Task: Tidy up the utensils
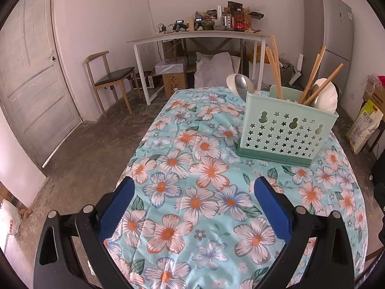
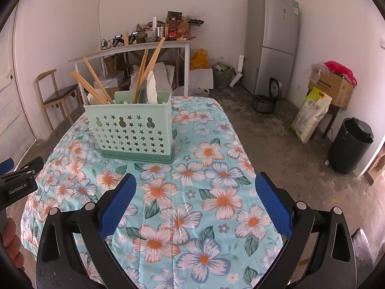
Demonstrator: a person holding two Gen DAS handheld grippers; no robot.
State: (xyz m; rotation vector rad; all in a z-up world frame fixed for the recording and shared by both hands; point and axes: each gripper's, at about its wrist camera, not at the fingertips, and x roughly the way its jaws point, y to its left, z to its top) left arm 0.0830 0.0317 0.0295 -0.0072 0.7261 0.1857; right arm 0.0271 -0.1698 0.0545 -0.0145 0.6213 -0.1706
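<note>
A mint green utensil holder with star-shaped holes stands upright on the floral tablecloth. Wooden chopsticks lean out of it, beside white spoons and a metal spoon. My left gripper is open above the cloth, well short of the holder, with nothing between its blue pads. My right gripper is open too, empty, in front of the holder. The left gripper's body shows at the left edge of the right wrist view, with a person's hand below it.
A white desk piled with clutter stands at the far wall, a wooden chair to its left. A grey fridge, a black bin, a sack and boxes fill the right side. A door is on the left.
</note>
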